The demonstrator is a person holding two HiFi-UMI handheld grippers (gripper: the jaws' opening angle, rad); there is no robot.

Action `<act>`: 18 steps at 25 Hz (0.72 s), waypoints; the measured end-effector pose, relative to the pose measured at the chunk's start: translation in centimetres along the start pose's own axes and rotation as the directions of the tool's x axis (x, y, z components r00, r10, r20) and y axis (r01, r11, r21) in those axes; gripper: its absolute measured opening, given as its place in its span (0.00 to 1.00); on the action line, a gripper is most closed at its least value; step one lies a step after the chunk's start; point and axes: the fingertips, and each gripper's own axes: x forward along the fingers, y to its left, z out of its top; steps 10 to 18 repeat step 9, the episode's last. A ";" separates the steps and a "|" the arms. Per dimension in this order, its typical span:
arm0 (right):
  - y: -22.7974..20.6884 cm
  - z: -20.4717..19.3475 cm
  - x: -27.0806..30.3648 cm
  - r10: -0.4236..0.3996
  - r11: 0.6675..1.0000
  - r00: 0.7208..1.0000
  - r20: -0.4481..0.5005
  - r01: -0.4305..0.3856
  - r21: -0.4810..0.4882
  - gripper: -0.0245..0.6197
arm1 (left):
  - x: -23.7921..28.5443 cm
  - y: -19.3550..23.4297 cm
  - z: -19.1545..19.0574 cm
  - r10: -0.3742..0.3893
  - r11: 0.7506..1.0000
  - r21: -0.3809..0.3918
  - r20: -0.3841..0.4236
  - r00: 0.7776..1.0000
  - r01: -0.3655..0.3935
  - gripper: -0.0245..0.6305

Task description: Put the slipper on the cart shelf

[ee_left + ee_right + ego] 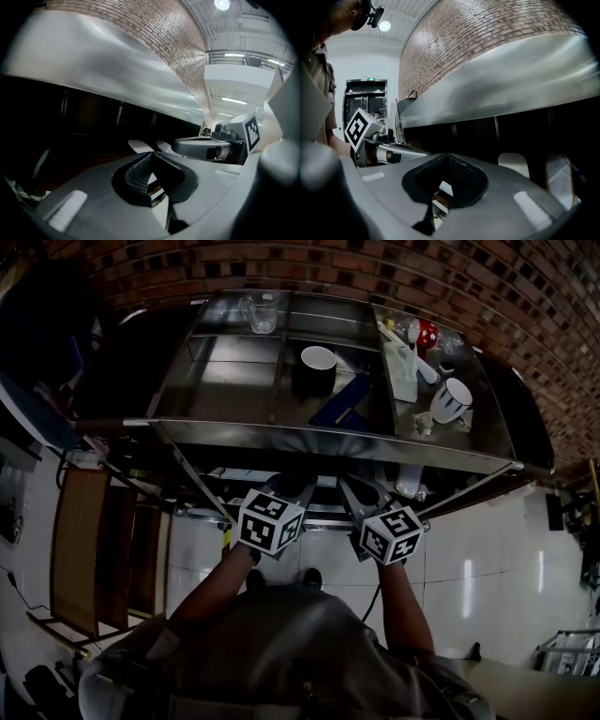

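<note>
Left gripper: jaws closed together with nothing between them. It sits under the front lip of the cart and aims slightly down into the dark lower bay.
Right gripper: jaws pressed together and empty. It is just beside the left one, at its 3 o'clock in the head view.
Slipper: judged to be the pale, round-ended shape in the lower bay, with a second pale shape beside it. It lies at 2 o'clock of the right gripper and near 12 o'clock in the left gripper view.
Long axis: seemingly 12-to-6, with the near end hidden by the gripper body.
Nearer hand: the right, by judgement.
Resting place: inside the cart, below the top. It is too dark to tell whether it rests on the lower shelf.
Top tray: glass jug, bowl, mug.
</note>
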 end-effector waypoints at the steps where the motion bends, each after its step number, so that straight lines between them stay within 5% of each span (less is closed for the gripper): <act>1: 0.0 0.0 0.0 0.000 1.000 1.000 0.000 0.000 0.001 0.04 | 0.0 0.0 0.0 0.000 1.000 0.000 0.001 1.000 0.000 0.05; 18: 0.0 0.1 -0.1 -0.006 1.000 1.000 0.000 0.006 0.003 0.04 | 0.0 0.1 0.1 0.001 1.000 -0.002 0.004 1.000 -0.001 0.05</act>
